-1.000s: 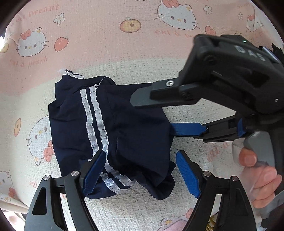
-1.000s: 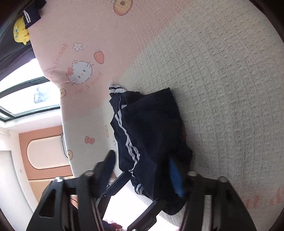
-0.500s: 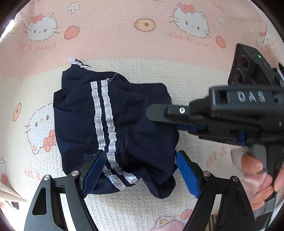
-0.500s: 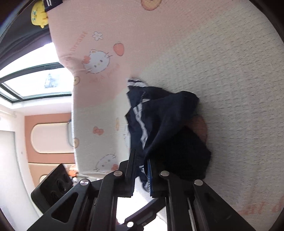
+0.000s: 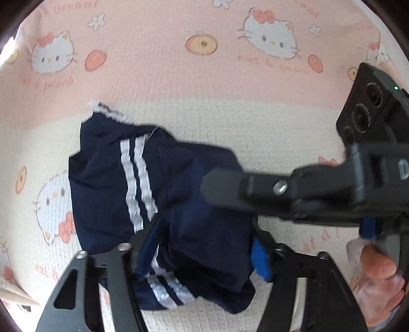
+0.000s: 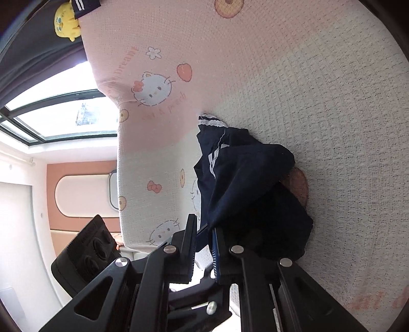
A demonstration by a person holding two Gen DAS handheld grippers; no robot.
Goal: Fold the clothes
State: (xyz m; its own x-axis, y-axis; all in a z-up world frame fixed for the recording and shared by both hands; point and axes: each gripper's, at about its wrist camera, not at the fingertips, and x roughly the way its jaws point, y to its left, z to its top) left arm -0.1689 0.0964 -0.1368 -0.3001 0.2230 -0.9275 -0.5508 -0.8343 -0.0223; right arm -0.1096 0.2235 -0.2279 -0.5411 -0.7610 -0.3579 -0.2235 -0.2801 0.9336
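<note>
A pair of navy shorts (image 5: pixel 179 204) with double white side stripes lies crumpled on a pink and cream cartoon-cat blanket (image 5: pixel 204 84), in the cream band just near the pink one.

The left wrist view looks steeply down on it. The left gripper (image 5: pixel 204 245) straddles the near edge of the shorts, and its fingers (image 5: pixel 260 258) have just been closing with the cloth bunched between them; whether the blue pads already press on the fabric cannot be told. From the right of this view the right gripper (image 5: pixel 219 189) reaches in over the shorts, its tip dark against the cloth, and a hand (image 5: pixel 378 265) on its handle shows at the right edge. Only this view shows the stripes running the full length of the garment.

The right wrist view looks along the blanket at a low angle. Here the right gripper (image 6: pixel 204 235) has its fingers nearly together, pinching a fold of the shorts (image 6: pixel 250 184), and the cloth rises from the blanket towards them. Only this view shows the room beyond: a bright window (image 6: pixel 61 112), an orange wall panel (image 6: pixel 84 194), a yellow plush toy (image 6: pixel 65 24) at the blanket's far corner, and the camera block of the left gripper (image 6: pixel 87 250) at lower left.
</note>
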